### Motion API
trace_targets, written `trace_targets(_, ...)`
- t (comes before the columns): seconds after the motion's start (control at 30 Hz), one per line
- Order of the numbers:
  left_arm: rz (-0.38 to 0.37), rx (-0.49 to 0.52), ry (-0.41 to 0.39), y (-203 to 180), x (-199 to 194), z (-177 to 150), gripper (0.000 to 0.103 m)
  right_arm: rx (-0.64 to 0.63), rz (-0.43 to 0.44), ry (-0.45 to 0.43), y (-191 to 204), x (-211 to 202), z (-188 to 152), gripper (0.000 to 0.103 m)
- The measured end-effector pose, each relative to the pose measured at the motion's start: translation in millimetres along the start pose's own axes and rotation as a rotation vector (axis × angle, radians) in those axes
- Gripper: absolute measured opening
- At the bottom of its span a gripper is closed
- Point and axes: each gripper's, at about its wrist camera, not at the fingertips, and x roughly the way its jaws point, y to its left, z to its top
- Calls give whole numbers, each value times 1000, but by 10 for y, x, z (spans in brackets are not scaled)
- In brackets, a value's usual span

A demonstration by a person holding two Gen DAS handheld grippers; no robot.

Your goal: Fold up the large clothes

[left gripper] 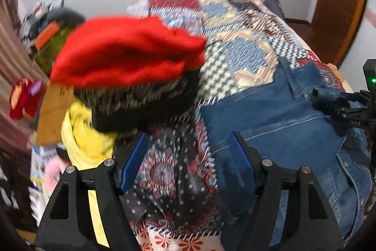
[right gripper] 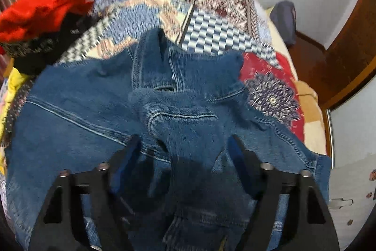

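A blue denim jacket lies spread on the patterned bedspread; it also shows in the left wrist view at the right. My right gripper stands open above the jacket, with a bunched sleeve or cuff lying between its fingers; the image is blurred, so contact is unclear. My left gripper is open and empty over the patterned cloth, just left of the jacket's edge. The right gripper shows in the left wrist view at the far right, with denim at its tip.
A pile of clothes sits at the bed's left: a red knit garment on a dark patterned one, and a yellow garment below. A wooden door and a white wall stand at the right. Clutter lies at the far left.
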Motion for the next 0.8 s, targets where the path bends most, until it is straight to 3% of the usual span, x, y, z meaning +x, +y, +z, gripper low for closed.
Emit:
trace_targets(0.07,-8,-26,26,56,116,-88,71,7,10,8,-14,24,5,43)
trace_targets(0.23,-58,-48,68,-16,321,-193,71,54,15,-72,-130,-176,69,14)
trace_targets(0.6,-183,52,70,-739,384,-69,71,177,30,-338,-687,-946,23,9)
trace_targets(0.7,-219,89,83,-985,423,-53,71,194,4,-355,-766,-973,-107,9)
trace_targets(0.8,-250,127,106,-1240,502,-88,71,226,13,-303,-883,-830,-262,9)
